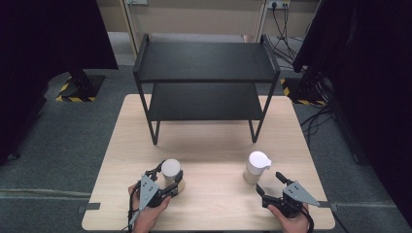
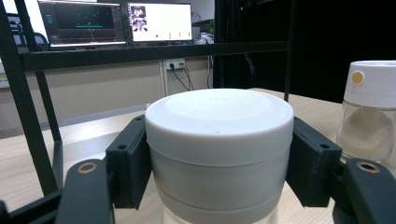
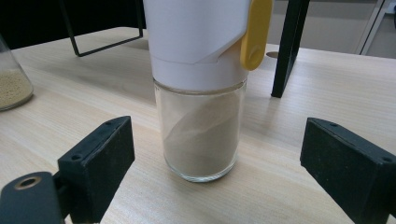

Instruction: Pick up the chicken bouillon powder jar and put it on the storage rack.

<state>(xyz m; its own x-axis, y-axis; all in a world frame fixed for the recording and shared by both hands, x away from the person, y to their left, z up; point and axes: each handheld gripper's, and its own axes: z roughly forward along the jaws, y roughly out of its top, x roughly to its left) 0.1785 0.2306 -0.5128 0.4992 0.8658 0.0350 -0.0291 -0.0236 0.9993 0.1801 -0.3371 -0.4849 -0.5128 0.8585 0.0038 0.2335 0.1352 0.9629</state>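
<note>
High view: near the front edge of the pale wooden table point(image 1: 204, 145), toward its left corner, the left gripper point(image 1: 167, 187) is clamped on the round white-lidded glass jar point(image 1: 171, 171), the hand point(image 1: 148, 213) behind it coming in low from the front edge, jaws level and pointing away from the person. Toward the right front corner the right gripper point(image 1: 272, 187) lies just short of the white-capped glass shaker with a yellow tab point(image 1: 256, 166), jaws spread, apparently lined up to take it. A black two-tier metal shelf point(image 1: 206, 60) stands at the table's far edge, probably where both containers are bound. Left gripper view: the two black pads press on either side of the jar's lid point(image 2: 219, 126), a grip high on the jar that would suit lifting it straight up; the shaker point(image 2: 369, 121) stands off to the right. Right gripper view: the jaws stand wide apart, clear of the shaker's glass body point(image 3: 201, 135), which sits centred between them, holding nothing.
</note>
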